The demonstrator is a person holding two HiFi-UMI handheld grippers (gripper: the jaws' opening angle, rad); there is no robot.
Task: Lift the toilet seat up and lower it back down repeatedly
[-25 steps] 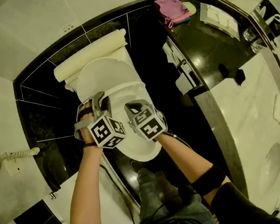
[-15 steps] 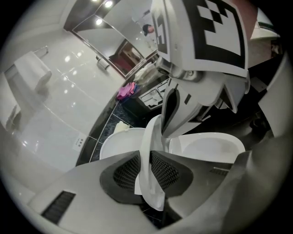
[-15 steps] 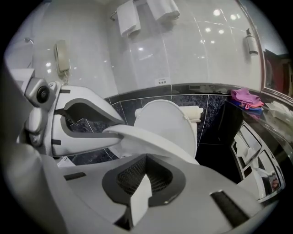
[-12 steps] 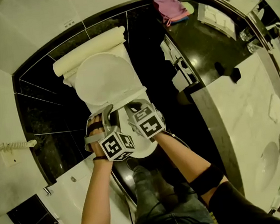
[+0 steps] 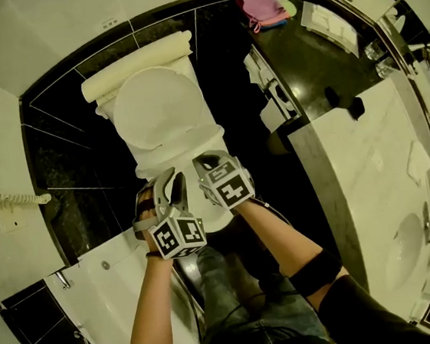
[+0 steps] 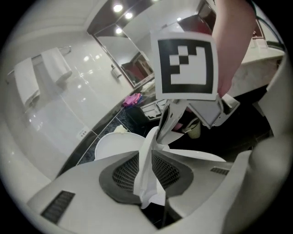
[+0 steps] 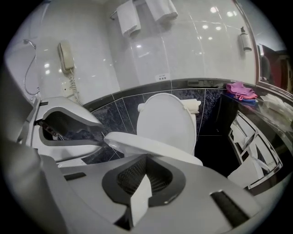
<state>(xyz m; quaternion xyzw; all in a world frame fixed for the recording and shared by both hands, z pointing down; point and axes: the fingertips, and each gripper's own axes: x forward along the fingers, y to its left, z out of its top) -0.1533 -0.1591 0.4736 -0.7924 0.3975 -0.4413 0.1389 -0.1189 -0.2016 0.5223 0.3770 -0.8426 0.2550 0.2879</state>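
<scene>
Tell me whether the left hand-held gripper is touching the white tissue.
Touching. The left gripper view shows the left hand-held gripper with its jaws closed on the crumpled white tissue, which is pinched between the pads.

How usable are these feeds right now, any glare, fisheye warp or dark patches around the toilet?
Head view: heavy fisheye bend; the black tiles lose detail, the white toilet lid reads clearly. Left gripper view: ceiling lights glare on the glossy wall; the tissue in the jaws is sharp. Right gripper view: sharp, spot reflections on the wall, dark corners.
</scene>
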